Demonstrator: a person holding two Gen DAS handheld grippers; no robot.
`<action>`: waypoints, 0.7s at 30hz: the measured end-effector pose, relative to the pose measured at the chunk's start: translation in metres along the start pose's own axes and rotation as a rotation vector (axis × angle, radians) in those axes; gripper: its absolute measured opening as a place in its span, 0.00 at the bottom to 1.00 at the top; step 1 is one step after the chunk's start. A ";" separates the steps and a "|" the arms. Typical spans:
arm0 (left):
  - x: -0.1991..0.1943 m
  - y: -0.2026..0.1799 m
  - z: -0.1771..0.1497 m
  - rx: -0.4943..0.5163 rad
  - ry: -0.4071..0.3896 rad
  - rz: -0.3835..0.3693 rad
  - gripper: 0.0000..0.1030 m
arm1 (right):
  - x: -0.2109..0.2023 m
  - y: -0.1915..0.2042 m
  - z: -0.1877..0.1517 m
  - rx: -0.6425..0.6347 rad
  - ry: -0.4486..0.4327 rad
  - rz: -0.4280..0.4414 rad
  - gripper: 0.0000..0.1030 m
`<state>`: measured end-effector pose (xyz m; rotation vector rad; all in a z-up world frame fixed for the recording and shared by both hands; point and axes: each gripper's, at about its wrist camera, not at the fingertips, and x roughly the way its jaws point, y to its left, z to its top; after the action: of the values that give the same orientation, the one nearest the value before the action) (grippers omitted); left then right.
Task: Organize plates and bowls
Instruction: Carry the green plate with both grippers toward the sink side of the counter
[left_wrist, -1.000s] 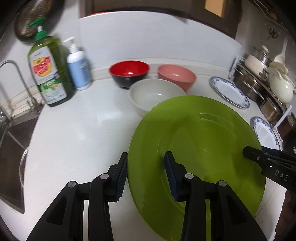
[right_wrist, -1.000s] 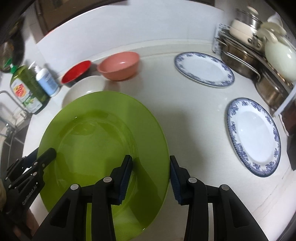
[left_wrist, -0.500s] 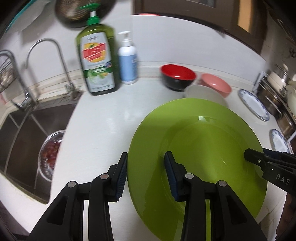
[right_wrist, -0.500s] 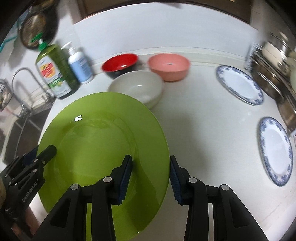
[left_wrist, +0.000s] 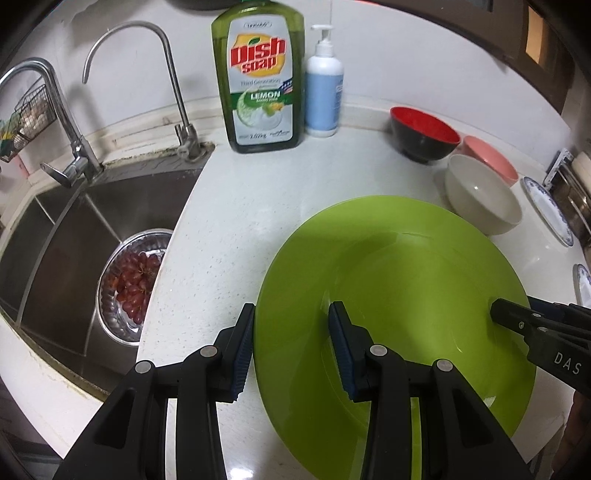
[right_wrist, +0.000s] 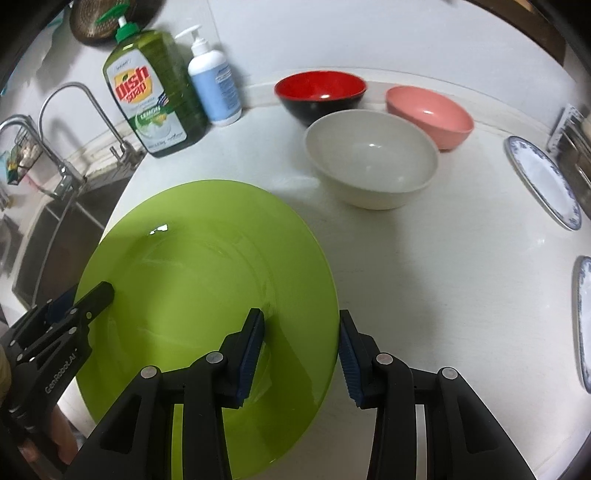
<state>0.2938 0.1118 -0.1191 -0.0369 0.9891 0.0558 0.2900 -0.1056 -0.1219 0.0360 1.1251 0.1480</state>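
The green dish soap bottle (left_wrist: 258, 74) standing on the surface (left_wrist: 236, 221) carries the most print. Its label reads "Dish soap" in red letters on a yellow patch, then "Third Generation", then "LEMON" on a green band, and "2.02kg" near the bottom edge; the small line at the top of the label is too fine to read. The blue pump bottle (left_wrist: 323, 96) just beside it has a label whose print is illegible. The right claw (left_wrist: 495, 314) shows the white letters "DAS" on its black body. The left claw (right_wrist: 107, 290) bears "GenRobot.AI" along its arm.
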 end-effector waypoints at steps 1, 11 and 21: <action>0.003 0.002 0.000 -0.001 0.007 0.002 0.38 | 0.003 0.001 0.000 0.001 0.008 0.001 0.39; 0.026 0.006 -0.003 -0.007 0.058 0.009 0.39 | 0.025 0.009 0.002 -0.005 0.059 -0.006 0.39; 0.034 0.007 -0.005 -0.003 0.087 0.019 0.39 | 0.038 0.011 0.002 -0.009 0.088 -0.007 0.39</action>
<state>0.3075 0.1198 -0.1507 -0.0331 1.0762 0.0742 0.3071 -0.0890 -0.1539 0.0179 1.2121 0.1494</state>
